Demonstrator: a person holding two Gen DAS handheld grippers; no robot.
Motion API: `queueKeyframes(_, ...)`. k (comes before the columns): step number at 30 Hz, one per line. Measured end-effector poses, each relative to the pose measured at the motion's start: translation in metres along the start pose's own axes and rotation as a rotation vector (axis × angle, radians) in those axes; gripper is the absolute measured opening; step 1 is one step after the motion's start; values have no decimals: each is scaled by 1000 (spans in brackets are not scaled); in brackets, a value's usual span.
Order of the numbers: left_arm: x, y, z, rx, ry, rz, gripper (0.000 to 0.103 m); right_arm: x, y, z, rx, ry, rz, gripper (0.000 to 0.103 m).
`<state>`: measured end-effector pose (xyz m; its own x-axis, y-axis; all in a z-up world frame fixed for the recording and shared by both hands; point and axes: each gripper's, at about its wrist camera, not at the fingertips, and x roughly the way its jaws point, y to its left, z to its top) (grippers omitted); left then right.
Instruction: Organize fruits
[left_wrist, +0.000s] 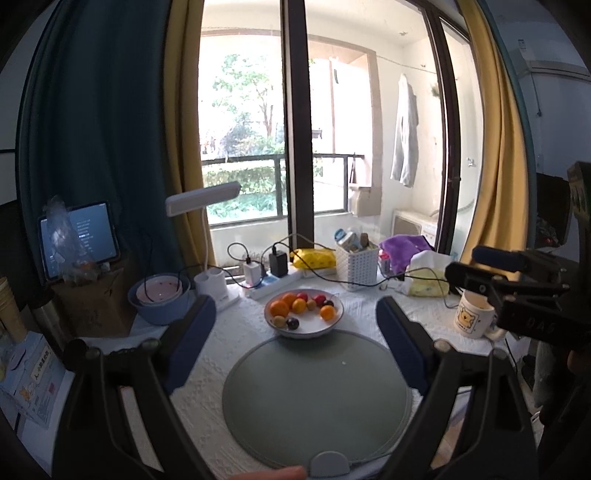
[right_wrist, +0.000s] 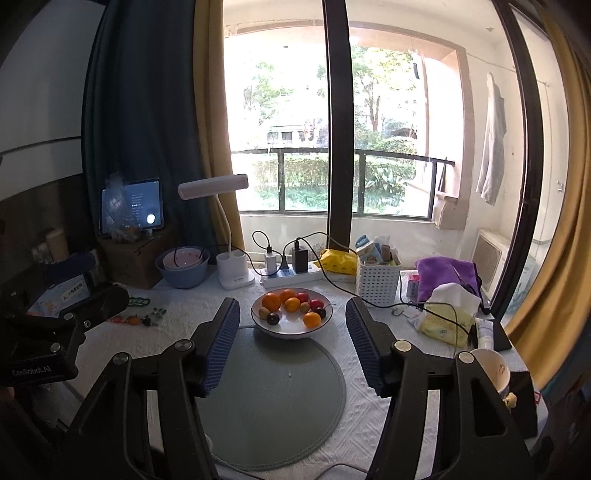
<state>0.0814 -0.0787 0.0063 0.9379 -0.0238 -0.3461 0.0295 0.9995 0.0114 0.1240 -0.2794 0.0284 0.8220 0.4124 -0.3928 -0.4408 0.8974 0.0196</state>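
Fruit bowl (left_wrist: 303, 325) sits beyond both grippers' fingertips. Left gripper (left_wrist: 295, 332) and right gripper (right_wrist: 291, 339) stand spread, grasping nothing.

On the white textured tablecloth (right_wrist: 369, 424) lies a grey-green round mat (right_wrist: 273, 398). At twelve o'clock from it stands a white bowl (right_wrist: 291, 332) of orange, red and dark purple fruit (right_wrist: 291, 304). The white basket (right_wrist: 378, 282) at two o'clock has a lattice of small holes; the cloth (right_wrist: 445, 275) beside it is purple. At ten o'clock, a pink bowl (right_wrist: 183, 260) sits inside a blue bowl (right_wrist: 183, 277). Curtains (right_wrist: 210, 110) are mustard yellow and dark teal.
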Motion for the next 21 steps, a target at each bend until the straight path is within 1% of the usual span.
queueKeyframes(21,-6,-3,1,0,-15,-9,90,-7,-5,-3,7,-4,-18,63)
